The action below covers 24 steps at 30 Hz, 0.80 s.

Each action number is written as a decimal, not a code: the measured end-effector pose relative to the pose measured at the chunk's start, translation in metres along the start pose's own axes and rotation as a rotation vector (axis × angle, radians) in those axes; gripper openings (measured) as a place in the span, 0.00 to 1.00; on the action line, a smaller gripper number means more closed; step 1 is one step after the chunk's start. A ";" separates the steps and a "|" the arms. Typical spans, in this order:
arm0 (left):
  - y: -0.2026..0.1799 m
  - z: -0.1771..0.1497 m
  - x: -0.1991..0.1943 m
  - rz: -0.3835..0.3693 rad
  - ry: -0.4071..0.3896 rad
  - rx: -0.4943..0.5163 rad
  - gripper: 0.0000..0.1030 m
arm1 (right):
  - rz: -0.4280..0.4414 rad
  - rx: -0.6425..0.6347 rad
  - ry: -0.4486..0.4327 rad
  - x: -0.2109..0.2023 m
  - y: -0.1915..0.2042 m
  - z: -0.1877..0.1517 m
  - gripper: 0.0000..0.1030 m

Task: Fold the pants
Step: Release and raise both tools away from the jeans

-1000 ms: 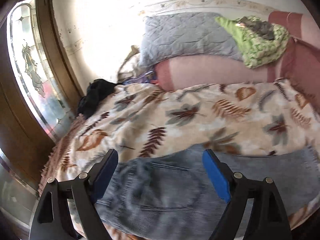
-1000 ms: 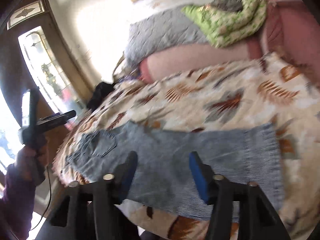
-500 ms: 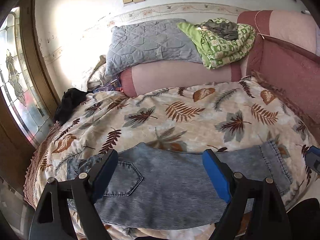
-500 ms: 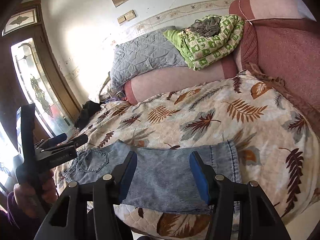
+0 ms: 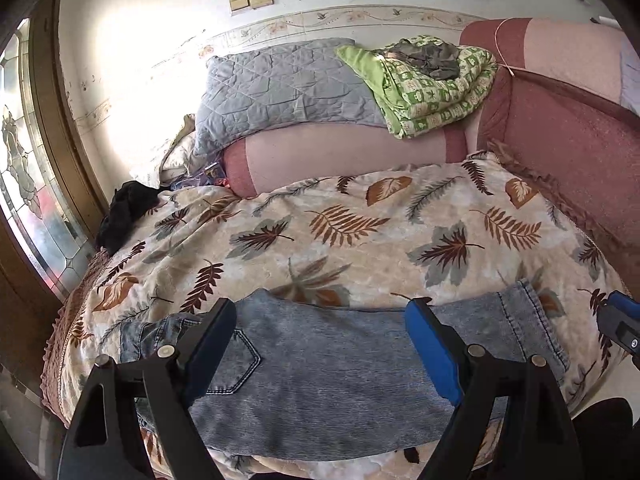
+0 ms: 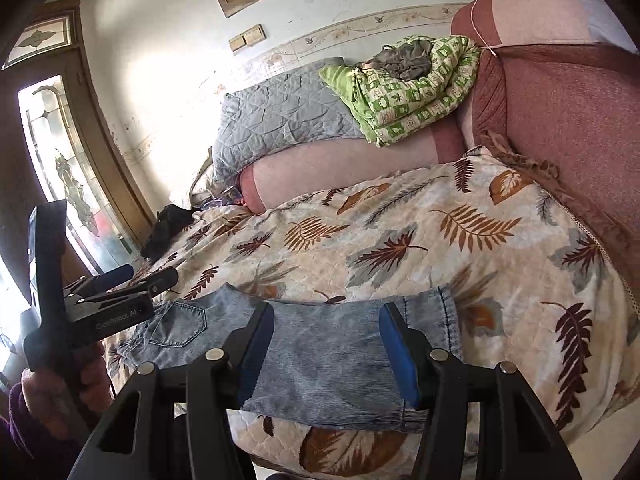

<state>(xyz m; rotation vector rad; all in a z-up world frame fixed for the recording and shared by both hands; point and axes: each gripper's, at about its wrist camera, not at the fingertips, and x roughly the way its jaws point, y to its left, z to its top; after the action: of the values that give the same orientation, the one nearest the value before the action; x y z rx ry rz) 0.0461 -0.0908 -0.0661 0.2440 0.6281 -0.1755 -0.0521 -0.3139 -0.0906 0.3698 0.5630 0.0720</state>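
Note:
Light blue jeans (image 5: 328, 376) lie flat across the near edge of the leaf-print bedspread (image 5: 360, 240), waist and back pocket to the left, leg hems to the right; they also show in the right wrist view (image 6: 332, 344). My left gripper (image 5: 320, 352) is open and empty, held above the jeans' middle. My right gripper (image 6: 326, 352) is open and empty above the leg part. The left gripper also shows in the right wrist view (image 6: 132, 280), held in a hand at the left beside the waist. The right gripper's tip shows in the left wrist view (image 5: 620, 324) at the right edge.
A grey quilted pillow (image 5: 280, 88) and a green patterned blanket (image 5: 428, 84) lie on a pink bolster (image 5: 340, 156) at the back. A red-pink headboard (image 5: 568, 120) stands on the right. A dark garment (image 5: 124, 208) lies at the bed's left edge by a glass door (image 5: 28, 184).
Both grippers have pulled back and up from the jeans, so more of the bed shows. The jeans lie still. Both grippers stay open.

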 end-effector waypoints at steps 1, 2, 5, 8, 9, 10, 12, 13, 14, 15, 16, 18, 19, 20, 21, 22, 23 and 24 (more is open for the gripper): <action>-0.002 0.000 0.000 -0.003 0.000 0.002 0.84 | -0.001 0.001 0.000 -0.001 -0.001 0.000 0.57; -0.003 0.000 -0.001 -0.006 -0.001 0.005 0.84 | -0.002 0.003 -0.001 -0.001 -0.002 0.000 0.57; -0.008 -0.001 -0.001 -0.014 0.002 0.012 0.84 | -0.008 0.005 -0.002 -0.002 -0.005 0.000 0.57; -0.013 -0.003 -0.001 -0.021 0.006 0.020 0.84 | -0.017 0.005 -0.003 -0.003 -0.007 -0.001 0.57; -0.014 -0.003 -0.001 -0.024 0.008 0.022 0.84 | -0.017 0.007 -0.003 -0.003 -0.008 -0.001 0.57; -0.015 -0.004 -0.001 -0.027 0.009 0.024 0.84 | -0.018 0.009 -0.004 -0.003 -0.008 -0.001 0.57; -0.017 -0.005 -0.002 -0.033 0.011 0.025 0.84 | -0.019 0.009 -0.009 -0.005 -0.008 0.000 0.57; -0.018 -0.006 -0.002 -0.037 0.013 0.027 0.84 | -0.020 0.009 -0.010 -0.005 -0.008 0.000 0.57; -0.019 -0.006 -0.002 -0.039 0.015 0.029 0.84 | -0.021 0.008 -0.011 -0.006 -0.008 0.001 0.57; -0.020 -0.007 -0.002 -0.041 0.017 0.029 0.84 | -0.022 0.008 -0.012 -0.006 -0.007 0.001 0.57; -0.021 -0.008 -0.002 -0.043 0.018 0.030 0.84 | -0.021 0.007 -0.012 -0.006 -0.007 0.001 0.57; -0.022 -0.010 -0.002 -0.048 0.022 0.034 0.84 | -0.019 0.005 -0.011 -0.006 -0.006 0.001 0.57; -0.023 -0.011 -0.002 -0.049 0.022 0.033 0.84 | -0.020 0.002 -0.010 -0.006 -0.005 0.001 0.57; -0.023 -0.012 -0.002 -0.052 0.024 0.033 0.84 | -0.019 -0.001 -0.008 -0.005 -0.004 0.001 0.57; -0.024 -0.013 -0.002 -0.055 0.027 0.033 0.84 | -0.019 -0.003 -0.005 -0.005 -0.003 0.000 0.57; -0.024 -0.014 -0.001 -0.057 0.030 0.033 0.84 | -0.019 -0.005 -0.002 -0.004 -0.002 -0.001 0.57; -0.025 -0.014 -0.001 -0.058 0.032 0.032 0.84 | -0.018 -0.008 0.000 -0.003 -0.001 -0.001 0.57; -0.025 -0.015 -0.001 -0.060 0.033 0.032 0.84 | -0.018 -0.011 0.003 -0.002 -0.001 -0.001 0.57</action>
<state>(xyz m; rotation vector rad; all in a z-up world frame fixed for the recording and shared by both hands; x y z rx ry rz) 0.0312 -0.1106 -0.0819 0.2597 0.6666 -0.2401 -0.0545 -0.3150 -0.0909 0.3544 0.5683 0.0586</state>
